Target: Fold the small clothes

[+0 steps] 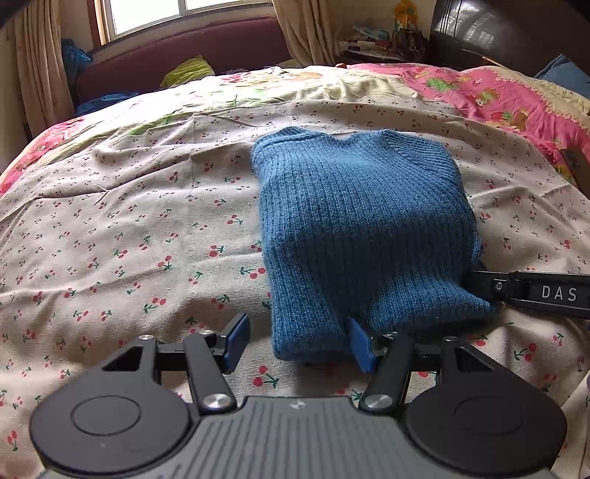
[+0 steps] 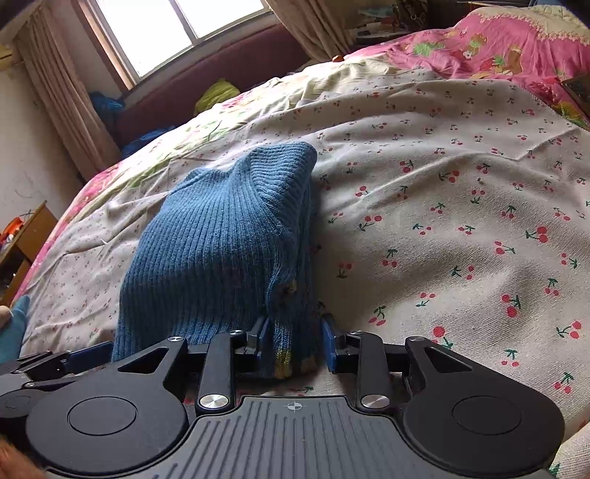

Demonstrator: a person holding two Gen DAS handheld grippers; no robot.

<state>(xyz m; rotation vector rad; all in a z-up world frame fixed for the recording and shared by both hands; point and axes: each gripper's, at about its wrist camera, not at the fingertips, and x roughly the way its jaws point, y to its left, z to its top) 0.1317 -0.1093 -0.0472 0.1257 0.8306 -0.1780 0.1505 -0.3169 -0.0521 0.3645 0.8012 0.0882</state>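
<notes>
Folded blue sweater between right claw pads.

Folded knit sweater lies flat on the bedsheet, roughly mid-bed, collar end pointing away toward the window. Left gripper sits at the near hem, straddling its left corner w/ one finger against the hem. Right gripper is at the sweater's right near corner (fabric btwn its fingers). Quilt bunched behind on the right. Sofa behind the bed, under the window.
</notes>
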